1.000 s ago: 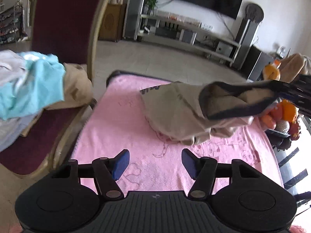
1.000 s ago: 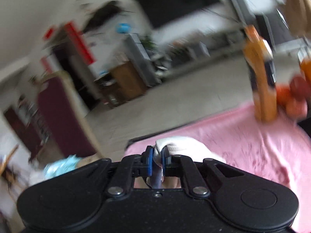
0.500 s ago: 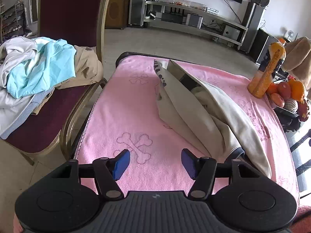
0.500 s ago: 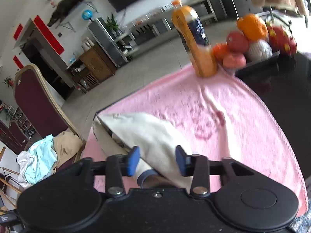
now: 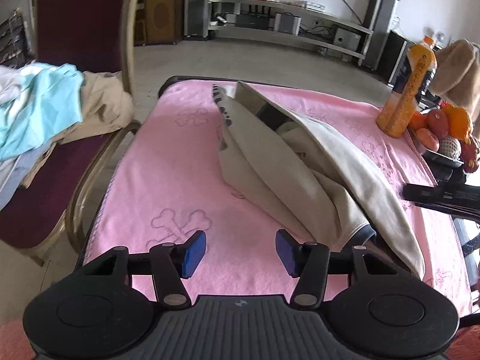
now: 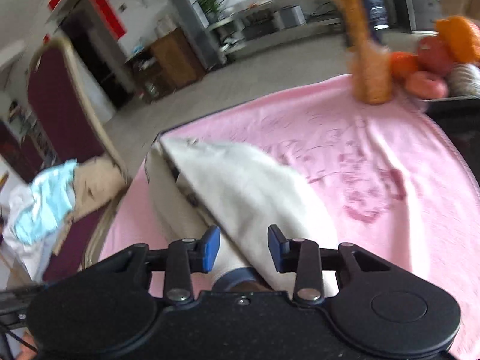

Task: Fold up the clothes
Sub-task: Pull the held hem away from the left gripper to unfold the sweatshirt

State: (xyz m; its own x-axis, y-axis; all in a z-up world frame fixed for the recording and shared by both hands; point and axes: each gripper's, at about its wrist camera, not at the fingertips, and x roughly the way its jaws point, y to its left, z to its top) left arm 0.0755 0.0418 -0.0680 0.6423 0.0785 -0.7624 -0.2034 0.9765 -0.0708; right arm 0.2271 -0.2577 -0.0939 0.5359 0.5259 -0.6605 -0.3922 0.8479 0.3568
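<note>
Though print runs along the cream garment's [image 5: 288, 162] far edge, none is legible. It lies mid-frame on the pink worktop [image 5: 168, 180]; both the left gripper [image 5: 237, 252] and right gripper [image 6: 243, 247] have fingers apart, empty. Only the left view shows the orange bottle [image 5: 405, 90] sharply.

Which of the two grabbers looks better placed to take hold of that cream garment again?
Probably the right gripper: its open jaws straddle the near end of the cream garment. The left gripper, also open, has only bare pink towel between its fingers, with the garment off to its right.
</note>
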